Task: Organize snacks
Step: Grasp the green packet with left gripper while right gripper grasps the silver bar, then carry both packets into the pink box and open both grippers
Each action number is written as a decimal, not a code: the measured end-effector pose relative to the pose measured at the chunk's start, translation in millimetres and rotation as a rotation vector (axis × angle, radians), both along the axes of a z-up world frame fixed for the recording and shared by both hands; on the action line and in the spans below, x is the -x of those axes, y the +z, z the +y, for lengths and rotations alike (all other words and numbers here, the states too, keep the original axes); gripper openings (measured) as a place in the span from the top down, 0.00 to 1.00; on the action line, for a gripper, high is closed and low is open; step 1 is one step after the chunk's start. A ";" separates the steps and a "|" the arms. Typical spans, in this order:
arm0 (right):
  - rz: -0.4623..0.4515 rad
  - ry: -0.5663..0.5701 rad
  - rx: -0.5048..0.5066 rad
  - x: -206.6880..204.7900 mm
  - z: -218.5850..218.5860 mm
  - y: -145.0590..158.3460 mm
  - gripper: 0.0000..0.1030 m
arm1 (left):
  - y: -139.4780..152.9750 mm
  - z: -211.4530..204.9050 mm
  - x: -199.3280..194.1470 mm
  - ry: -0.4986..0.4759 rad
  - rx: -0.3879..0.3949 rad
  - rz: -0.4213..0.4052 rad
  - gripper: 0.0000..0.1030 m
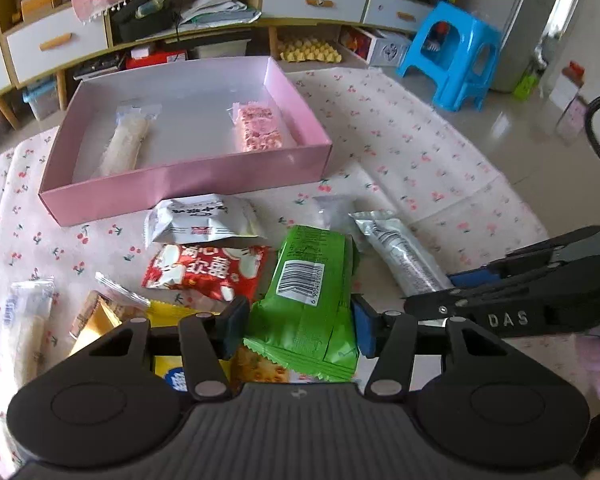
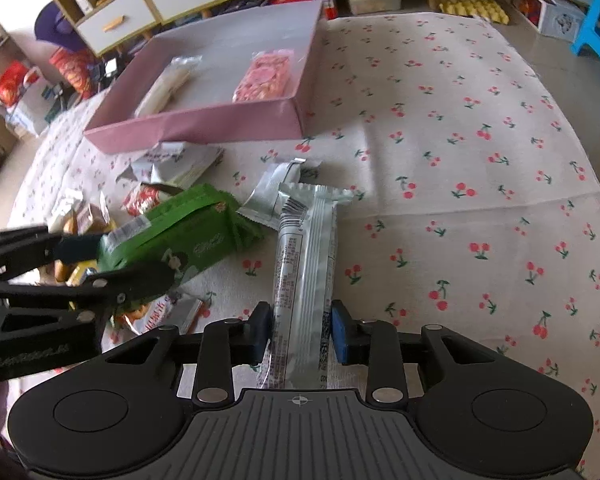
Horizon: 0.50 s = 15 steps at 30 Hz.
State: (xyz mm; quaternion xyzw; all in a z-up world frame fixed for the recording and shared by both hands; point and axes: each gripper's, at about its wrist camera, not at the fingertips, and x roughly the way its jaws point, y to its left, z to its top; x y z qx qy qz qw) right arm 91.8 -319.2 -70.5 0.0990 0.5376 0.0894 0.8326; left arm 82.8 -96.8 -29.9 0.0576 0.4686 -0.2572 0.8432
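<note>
While both claws grip packets, red packet [image 1: 206,266] lies beside.

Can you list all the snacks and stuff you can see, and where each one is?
box: 1, pink, far side of the cloth
white bar: 1, in the box, left part
pink bar: 1, in the box, right part
white packet: 1, just in front of the box
red packet: 1, red and white, in front of the white packet
green packet: 1, between the left tool's fingers
silver bar: 1, between the right tool's fingers
tablecloth: 1, white with cherries
stool: 1, blue, on the floor
left tool: 1, black
right tool: 1, black
</note>
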 end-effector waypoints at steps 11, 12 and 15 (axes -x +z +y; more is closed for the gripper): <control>-0.055 -0.074 -0.094 -1.0 -16.6 28.3 0.71 | 26.9 11.9 -0.5 0.070 0.108 -0.049 0.53; -0.061 -0.075 -0.096 -1.8 -16.2 30.5 0.71 | 28.6 14.5 -2.2 0.086 0.115 -0.056 0.53; -0.072 -0.080 -0.102 -5.3 -14.8 35.4 0.71 | 34.7 24.3 -8.4 0.141 0.131 -0.080 0.53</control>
